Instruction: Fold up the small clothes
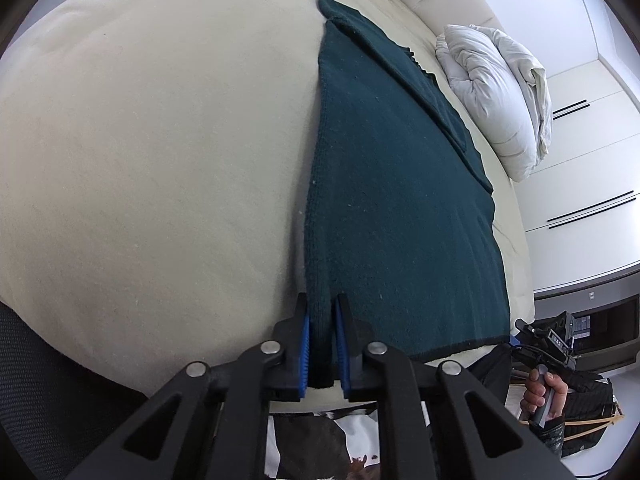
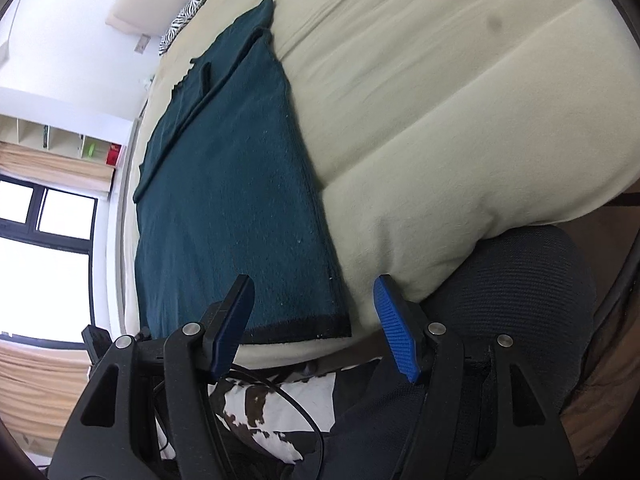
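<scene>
A dark teal knit garment [image 1: 400, 200] lies flat on the cream bed cover [image 1: 160, 160], with one sleeve folded across its far part. My left gripper [image 1: 322, 304] is shut on the garment's near left corner, and the fabric is pinched between the blue pads [image 1: 305, 344]. In the right wrist view the garment [image 2: 224, 200] reaches down to its black hem. My right gripper [image 2: 313, 284] is open over the near right corner, its pads apart and not pressing on the cloth. A hand [image 1: 544, 396] holds that right gripper [image 1: 536, 340] at the bed's edge.
A bunched white duvet [image 1: 492, 92] lies at the far right of the bed, and a zebra-print pillow [image 2: 188, 12] lies beyond the garment. White wardrobe doors [image 1: 592, 160] stand to the right. A black mesh chair [image 2: 512, 280], a cowhide rug [image 2: 272, 412] and a cable are below the bed edge.
</scene>
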Tool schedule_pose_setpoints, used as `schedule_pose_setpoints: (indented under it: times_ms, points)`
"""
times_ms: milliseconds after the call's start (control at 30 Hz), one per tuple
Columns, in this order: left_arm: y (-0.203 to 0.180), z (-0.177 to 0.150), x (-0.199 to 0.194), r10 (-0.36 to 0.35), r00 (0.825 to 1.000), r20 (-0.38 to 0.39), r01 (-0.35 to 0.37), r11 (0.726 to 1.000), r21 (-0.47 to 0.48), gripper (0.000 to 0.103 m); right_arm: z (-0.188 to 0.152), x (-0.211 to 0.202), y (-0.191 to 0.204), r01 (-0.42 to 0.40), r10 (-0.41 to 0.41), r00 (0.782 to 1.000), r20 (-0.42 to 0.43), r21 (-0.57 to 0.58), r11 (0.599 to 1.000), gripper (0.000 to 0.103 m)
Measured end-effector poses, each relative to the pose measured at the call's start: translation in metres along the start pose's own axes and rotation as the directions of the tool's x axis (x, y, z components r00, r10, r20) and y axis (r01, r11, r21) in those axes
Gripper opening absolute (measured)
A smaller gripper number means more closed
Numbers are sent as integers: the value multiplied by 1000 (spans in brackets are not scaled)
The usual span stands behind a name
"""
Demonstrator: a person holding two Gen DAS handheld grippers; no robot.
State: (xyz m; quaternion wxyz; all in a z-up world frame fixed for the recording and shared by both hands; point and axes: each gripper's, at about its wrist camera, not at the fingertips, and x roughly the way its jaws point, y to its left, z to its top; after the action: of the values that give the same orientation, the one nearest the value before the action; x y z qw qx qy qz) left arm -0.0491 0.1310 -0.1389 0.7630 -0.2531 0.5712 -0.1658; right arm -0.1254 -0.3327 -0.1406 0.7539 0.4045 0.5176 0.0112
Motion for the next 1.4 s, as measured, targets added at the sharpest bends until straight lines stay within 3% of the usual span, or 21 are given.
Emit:
schedule_pose_setpoints:
  times_ms: [167,333,433,500,567,700,867,1100,1400]
  points:
    - [-3,-1,0,13,1000,-3,-13,1000,17,14,2,9,2,-3,3,1000,-14,-15,1000,58]
    - [-5,-3,-2,28,1000,-1,-27,999,43,8,4,16,6,9,-10,999,-37,-31,999,47]
    - [-5,-4,-4,32,999,8,-32,998,52,8,3,20,7,8,-10,998,-58,-43,999,33]
    - [-4,-5,-7,30,999,16,-30,998,53,7,2,22,7,-2,-1,998,-65,-45,999,15]
    - [-3,-6,-10,21,999,28,-22,999,48,7,0,24,7,-14,11,998,-65,-51,999,8]
    - [-5,-6,-23,-17,998,62,15,999,38,7,-3,19,12,-27,25,999,-34,-74,997,6]
    - [-16,0,-42,-105,987,118,102,994,34,7,-1,-1,24,-121,124,992,28,-91,988,6]
    - [-34,26,-61,-241,952,189,243,970,11,7,15,-25,51,-308,322,940,110,-126,943,6]
    - [-47,100,-60,-343,900,271,370,928,-54,7,77,-17,88,-391,406,894,190,-115,913,6]
